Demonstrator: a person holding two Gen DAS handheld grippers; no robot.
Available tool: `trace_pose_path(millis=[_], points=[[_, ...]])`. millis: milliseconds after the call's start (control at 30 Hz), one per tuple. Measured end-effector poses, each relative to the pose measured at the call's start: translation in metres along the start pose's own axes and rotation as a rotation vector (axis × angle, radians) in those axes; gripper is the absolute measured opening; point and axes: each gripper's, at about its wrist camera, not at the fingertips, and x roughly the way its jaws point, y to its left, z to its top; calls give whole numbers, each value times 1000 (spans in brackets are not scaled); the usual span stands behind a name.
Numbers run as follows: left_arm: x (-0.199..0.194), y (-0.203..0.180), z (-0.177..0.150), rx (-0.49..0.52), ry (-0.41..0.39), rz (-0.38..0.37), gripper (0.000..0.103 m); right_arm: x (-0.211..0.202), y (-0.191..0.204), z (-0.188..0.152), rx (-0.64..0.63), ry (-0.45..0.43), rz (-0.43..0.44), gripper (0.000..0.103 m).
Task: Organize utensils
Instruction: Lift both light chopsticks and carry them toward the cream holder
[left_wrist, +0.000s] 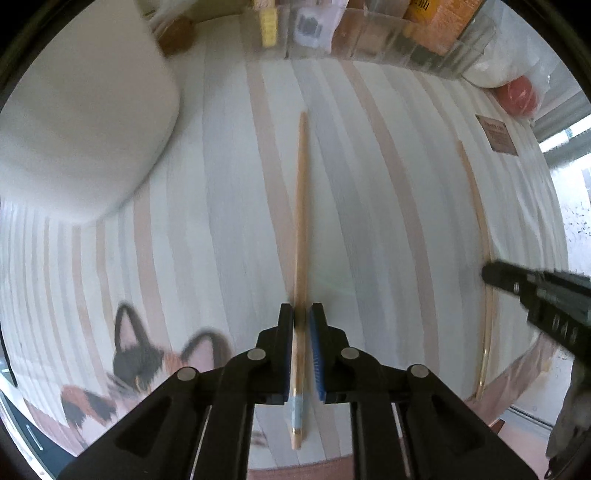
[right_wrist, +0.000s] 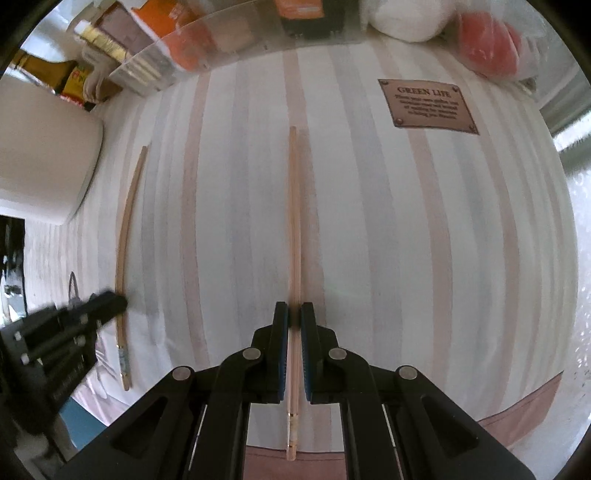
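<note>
While both chopsticks lie on the striped cloth (right_wrist: 406, 221), my left gripper (left_wrist: 302, 314) clamps one chopstick (left_wrist: 301, 221), my right gripper (right_wrist: 294, 310) its mate (right_wrist: 294, 221), tips toward twelve o'clock; nothing sorted yet, I judge.

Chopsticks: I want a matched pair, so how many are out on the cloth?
2. One lies between the left claw fingers, one between the right claw fingers.

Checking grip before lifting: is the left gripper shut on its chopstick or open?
Cannot tell. The left gripper has its fingers close beside the chopstick, with slight gaps showing.
</note>
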Motion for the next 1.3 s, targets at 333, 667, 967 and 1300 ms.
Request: trace_pose_path(millis=[333,667,967,1300], points=[[-1,-21,21,48,-30,30,4,0,7,9,18,6,9,7],[-53,18,3,-2,-121,-41,4,-26,6,-1,17,-53,80,7],[-119,37,-7,-15,-240,-90,4,-67,17,-2,-2,-126,128,7],[-201,37,7,-39,-444,-150,4,-153,35,9,-9,-318,213,7]])
